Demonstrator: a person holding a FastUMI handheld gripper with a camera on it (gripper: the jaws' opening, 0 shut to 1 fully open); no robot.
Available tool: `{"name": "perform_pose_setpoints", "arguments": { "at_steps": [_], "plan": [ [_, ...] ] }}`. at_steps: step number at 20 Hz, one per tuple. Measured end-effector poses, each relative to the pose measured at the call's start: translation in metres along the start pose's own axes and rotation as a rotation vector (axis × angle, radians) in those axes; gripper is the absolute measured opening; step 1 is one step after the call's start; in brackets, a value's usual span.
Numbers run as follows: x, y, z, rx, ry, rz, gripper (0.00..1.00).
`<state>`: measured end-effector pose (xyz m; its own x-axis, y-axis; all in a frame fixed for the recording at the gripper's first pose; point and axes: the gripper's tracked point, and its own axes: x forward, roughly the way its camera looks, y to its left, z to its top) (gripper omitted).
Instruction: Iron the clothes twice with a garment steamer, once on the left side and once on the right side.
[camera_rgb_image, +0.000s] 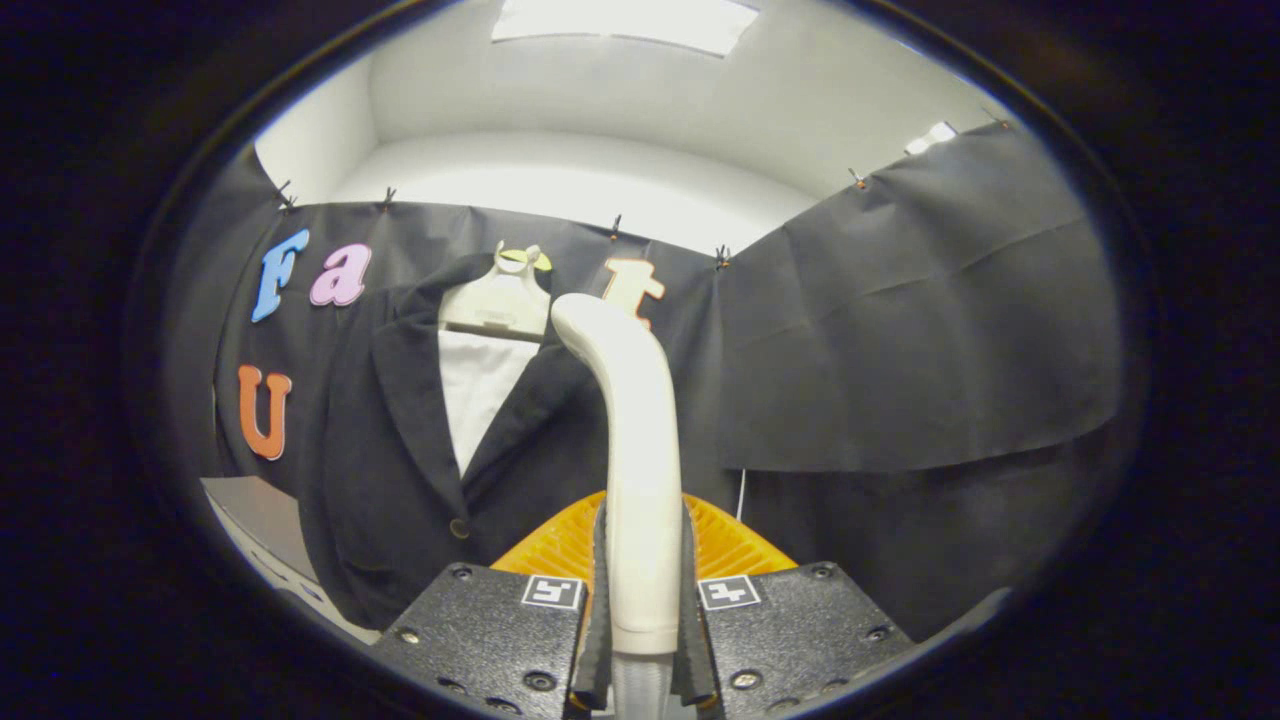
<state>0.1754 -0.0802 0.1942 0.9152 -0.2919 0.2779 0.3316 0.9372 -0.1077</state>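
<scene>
I have the tool (640, 620) clamped on the garment steamer (630, 440), both fingers pressing the sides of its pale handle, which rises straight up between them and curves over at the top toward the clothes. I judge the upright hold keeps the steamer's head facing the fabric, so a pass can run along it. Just beyond the fingers, low behind the handle, sits a ribbed orange part (720, 545); I cannot tell what it is.

The dark jacket (400, 470) hangs ahead of the tool and to its left, on a pale hanger (497, 300) against the booth's cloth wall, with a white shirt (480, 395) showing between the lapels. Hanging flat like that, it offers both front panels. The steamer looks apart from the fabric, so I judge neither of the 2 passes is under way.

No containers here.
</scene>
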Motion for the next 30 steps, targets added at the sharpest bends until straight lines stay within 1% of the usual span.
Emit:
{"name": "perform_pose_setpoints", "arguments": {
  "at_steps": [4, 8, 10, 16, 30],
  "plan": [
    [0.033, 0.01, 0.006, -0.034, -0.025, 0.019, 0.29],
    [0.051, 0.025, -0.018, -0.076, 0.029, 0.046, 0.29],
    [0.051, 0.026, -0.026, -0.082, 0.031, 0.035, 0.29],
    [0.035, 0.023, -0.046, -0.1, 0.052, 0.026, 0.29],
    [-0.028, 0.017, -0.139, -0.21, 0.231, 0.026, 0.29]
  ]
}}
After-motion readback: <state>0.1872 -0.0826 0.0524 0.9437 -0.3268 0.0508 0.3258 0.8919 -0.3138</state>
